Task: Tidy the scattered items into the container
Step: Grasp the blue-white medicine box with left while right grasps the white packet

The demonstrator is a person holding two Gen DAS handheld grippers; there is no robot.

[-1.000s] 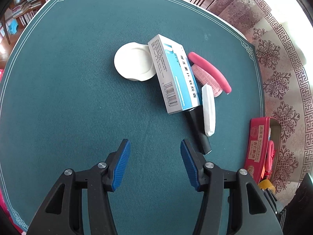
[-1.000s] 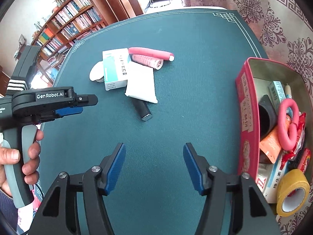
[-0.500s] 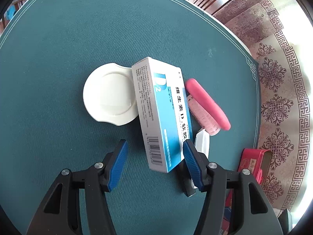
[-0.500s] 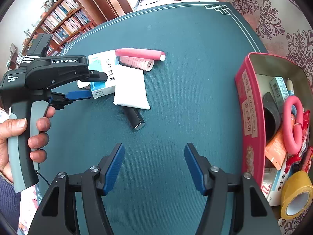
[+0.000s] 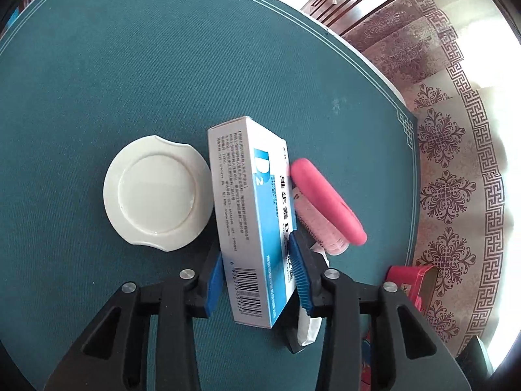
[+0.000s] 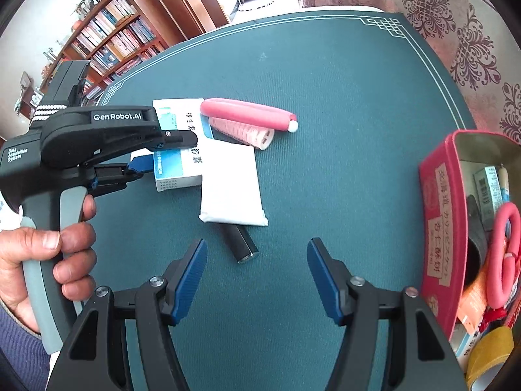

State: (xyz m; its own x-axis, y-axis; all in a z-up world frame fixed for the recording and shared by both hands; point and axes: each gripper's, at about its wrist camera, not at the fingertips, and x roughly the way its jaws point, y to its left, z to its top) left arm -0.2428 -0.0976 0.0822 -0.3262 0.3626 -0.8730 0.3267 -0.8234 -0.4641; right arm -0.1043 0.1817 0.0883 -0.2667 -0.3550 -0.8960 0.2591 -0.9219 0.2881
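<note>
On the dark teal felt table [image 5: 130, 65], a round white ceramic saucer [image 5: 158, 193] lies at nine o'clock of the blue-and-white cardboard medicine box [image 5: 252, 215], just beside it; the left gripper [image 5: 257, 272] has just been closing and its blue pads now press the box's two long sides; at three o'clock of the box lie a pink foam hair roller [image 5: 325, 207] and a white flat packet [image 6: 232, 189], with a black cylinder [image 6: 239, 244] poking out from under the packet; the right gripper [image 6: 257, 282] hangs open over bare felt at six o'clock of that cylinder, holding nothing; the red rectangular tin container [image 6: 439, 215] sits at three o'clock, well apart from the pile, already holding pink scissors [image 6: 503, 254] and yellow tape [image 6: 491, 355].
</note>
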